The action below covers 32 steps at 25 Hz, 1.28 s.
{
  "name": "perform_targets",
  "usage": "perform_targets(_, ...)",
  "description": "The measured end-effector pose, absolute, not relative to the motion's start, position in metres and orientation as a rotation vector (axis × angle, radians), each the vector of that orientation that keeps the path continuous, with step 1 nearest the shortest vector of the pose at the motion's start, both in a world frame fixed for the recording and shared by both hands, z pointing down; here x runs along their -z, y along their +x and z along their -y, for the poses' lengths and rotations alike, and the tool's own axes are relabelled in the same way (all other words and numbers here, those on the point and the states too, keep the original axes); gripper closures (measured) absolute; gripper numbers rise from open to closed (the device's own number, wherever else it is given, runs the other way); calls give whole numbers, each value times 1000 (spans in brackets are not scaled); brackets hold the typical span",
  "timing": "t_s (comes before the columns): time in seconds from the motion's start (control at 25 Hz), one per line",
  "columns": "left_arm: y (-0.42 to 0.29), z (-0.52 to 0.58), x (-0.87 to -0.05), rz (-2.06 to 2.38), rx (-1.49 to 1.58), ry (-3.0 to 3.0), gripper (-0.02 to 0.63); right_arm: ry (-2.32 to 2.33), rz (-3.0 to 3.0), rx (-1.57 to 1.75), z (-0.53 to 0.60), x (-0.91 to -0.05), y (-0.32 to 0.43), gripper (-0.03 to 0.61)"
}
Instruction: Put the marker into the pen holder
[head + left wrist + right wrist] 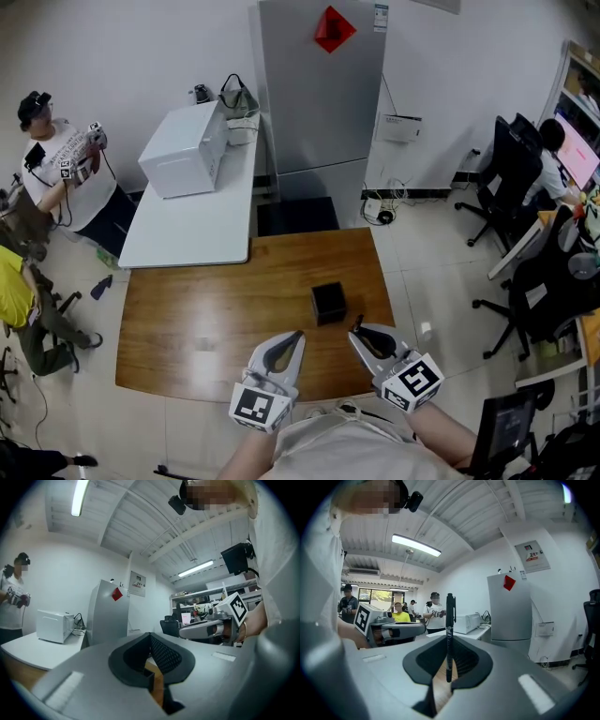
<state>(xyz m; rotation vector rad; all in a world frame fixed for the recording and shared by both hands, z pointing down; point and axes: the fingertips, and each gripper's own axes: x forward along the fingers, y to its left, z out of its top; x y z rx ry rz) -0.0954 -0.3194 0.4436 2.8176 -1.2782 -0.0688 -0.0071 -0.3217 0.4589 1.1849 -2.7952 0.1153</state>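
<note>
The black cube-shaped pen holder (pixel 328 302) stands on the brown wooden table (pixel 216 319), right of centre. A black marker (pixel 450 620) stands upright between the jaws of my right gripper (pixel 449 639), which is shut on its lower part. In the head view my right gripper (pixel 359 330) hovers just right of and nearer than the holder, a little apart from it. Beside it on the left, my left gripper (pixel 296 337) is shut with nothing in it. The left gripper view shows those jaws (pixel 151 637) closed and the right gripper (pixel 211 627) off to the right.
A white table (pixel 192 230) with a microwave (pixel 185 148) adjoins the wooden table's far edge. A grey refrigerator (pixel 323 94) stands behind. People (pixel 56 169) are at the left, office chairs (pixel 511 178) at the right. A small object (pixel 427 330) lies on the floor by the table's right edge.
</note>
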Motion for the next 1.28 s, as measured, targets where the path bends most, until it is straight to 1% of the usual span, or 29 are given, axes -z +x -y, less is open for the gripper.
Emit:
perform_targets(0.16,-86,326,-449,1291,42,2832,598,1124,2776,-109,366,-483,-3,545)
perform_targets(0.48,-82,353,-450,1358,28,2791,598,1085,2760,-247,432,-514,-10,545)
perform_targets(0.76,-88,372,-459,1389,15,2756,598,1084,2760,-260,461,-550,-16,545)
perform_targets(1.0,-92,383,-464,1401,-7,2721,598,1088,2681,-387,466,-608,-7,545)
perform_targets(1.2,-97,388,-465,1407,-14,2705,598,1076,2675,-448,463,-620,-8,544)
perform_targets(1.24,-97,388,-466,1408,-12,2702,598,1076,2679,-456,463,-620,-8,514)
perform_targets(1.28,-97,388,-467,1407,-8,2699,598,1078,2682,-456,463,-619,-8,470)
